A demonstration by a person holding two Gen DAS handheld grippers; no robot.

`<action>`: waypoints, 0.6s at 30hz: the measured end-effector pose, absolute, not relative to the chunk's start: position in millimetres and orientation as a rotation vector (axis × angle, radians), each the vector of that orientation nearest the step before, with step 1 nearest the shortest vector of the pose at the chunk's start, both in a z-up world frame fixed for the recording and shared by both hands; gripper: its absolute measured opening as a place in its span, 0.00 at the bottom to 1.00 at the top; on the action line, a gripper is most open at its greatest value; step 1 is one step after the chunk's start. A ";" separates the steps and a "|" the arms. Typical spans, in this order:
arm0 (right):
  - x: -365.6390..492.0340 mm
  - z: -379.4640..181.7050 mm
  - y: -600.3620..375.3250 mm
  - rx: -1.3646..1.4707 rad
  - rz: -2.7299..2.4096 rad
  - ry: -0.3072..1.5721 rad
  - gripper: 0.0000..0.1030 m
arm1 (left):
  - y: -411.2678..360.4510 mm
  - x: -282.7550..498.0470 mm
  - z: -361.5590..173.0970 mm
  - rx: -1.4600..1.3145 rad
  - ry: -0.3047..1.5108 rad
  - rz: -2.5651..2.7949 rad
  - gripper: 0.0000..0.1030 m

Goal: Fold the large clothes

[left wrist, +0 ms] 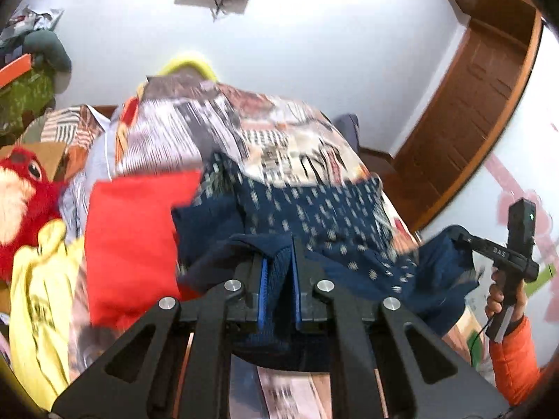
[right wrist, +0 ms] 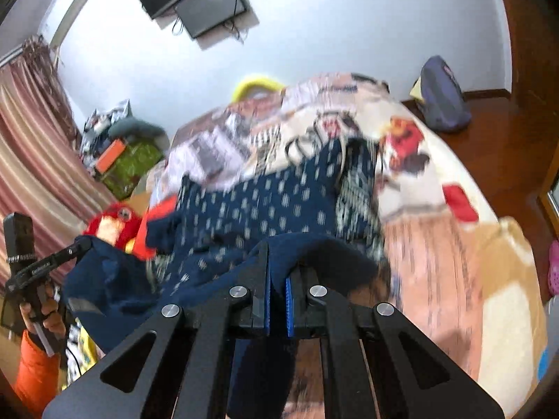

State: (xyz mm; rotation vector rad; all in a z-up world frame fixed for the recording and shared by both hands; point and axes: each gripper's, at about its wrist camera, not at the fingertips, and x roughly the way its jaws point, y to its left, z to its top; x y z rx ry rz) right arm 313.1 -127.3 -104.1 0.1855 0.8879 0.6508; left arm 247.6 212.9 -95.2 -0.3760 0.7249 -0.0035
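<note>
A dark blue garment with a white dash pattern [left wrist: 314, 209] [right wrist: 265, 206] stretches over a bed between the two grippers. My left gripper [left wrist: 279, 265] is shut on one plain navy edge of it, the cloth pinched between its blue pads. In the right wrist view my right gripper [right wrist: 277, 276] is shut on the other navy edge in the same way. Each gripper also shows in the other's view: the right gripper [left wrist: 457, 235] at the right, the left gripper [right wrist: 82, 244] at the left, both held by hands in orange sleeves [left wrist: 513, 349]. The garment's far part lies bunched on the bed.
The bed carries a printed quilt [left wrist: 244, 132] [right wrist: 436, 230]. A red cloth [left wrist: 132, 237], yellow clothing [left wrist: 38, 307] and a red plush toy [left wrist: 21, 202] lie to the left. A wooden door [left wrist: 471, 104], a wall screen [right wrist: 195, 3], striped curtains [right wrist: 31, 160] and a bag [right wrist: 443, 94] surround it.
</note>
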 end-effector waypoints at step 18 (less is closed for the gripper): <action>455.4 -199.9 -110.3 0.235 0.537 1.034 0.05 | 265.5 404.9 -199.8 -0.316 0.890 0.204 0.11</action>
